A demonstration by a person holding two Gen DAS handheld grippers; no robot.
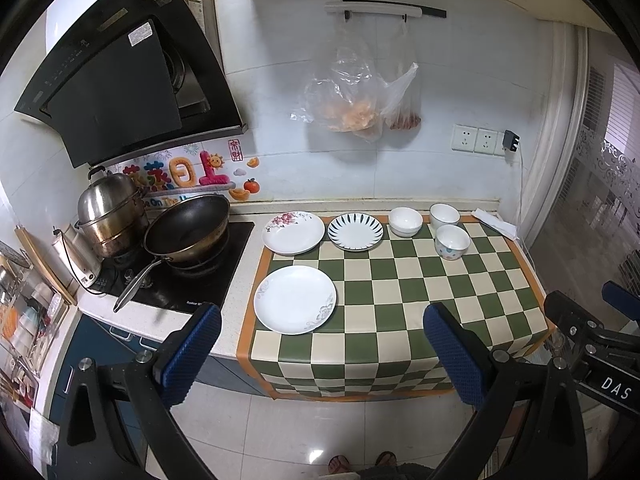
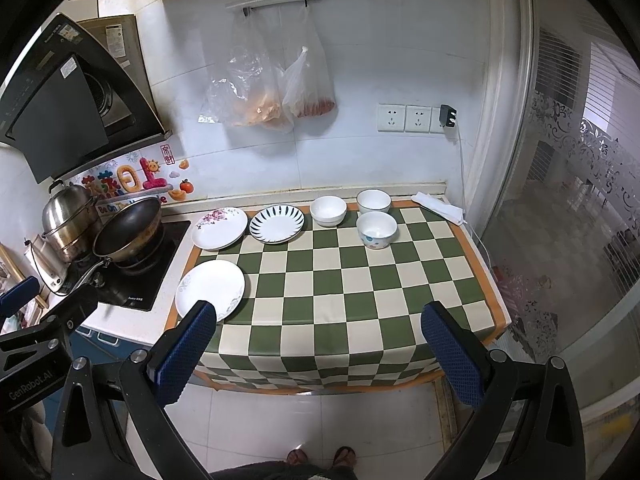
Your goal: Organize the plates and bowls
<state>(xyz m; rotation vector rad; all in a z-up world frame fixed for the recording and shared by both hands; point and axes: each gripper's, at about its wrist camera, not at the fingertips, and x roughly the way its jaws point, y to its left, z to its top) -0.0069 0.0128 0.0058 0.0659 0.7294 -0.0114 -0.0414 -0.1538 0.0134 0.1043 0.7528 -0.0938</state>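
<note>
Three plates lie on the checkered mat (image 1: 400,280): a white plate with grey flowers (image 1: 295,299) at front left, a pink-flower plate (image 1: 293,232) behind it, and a blue-striped plate (image 1: 355,231) beside that. Three bowls stand at the back right: a plain white bowl (image 1: 405,221), a dark-rimmed white bowl (image 1: 444,215) and a patterned bowl (image 1: 452,242). All show in the right wrist view too, such as the grey-flower plate (image 2: 210,290) and patterned bowl (image 2: 376,230). My left gripper (image 1: 322,354) and right gripper (image 2: 318,352) are open, empty, held back from the counter's front edge.
A stove (image 1: 188,280) with a black wok (image 1: 187,228) and a steel pot (image 1: 110,210) stands left of the mat. A range hood (image 1: 120,68) hangs above. Plastic bags (image 1: 360,92) hang on the wall. A folded cloth (image 1: 494,222) lies at the back right corner.
</note>
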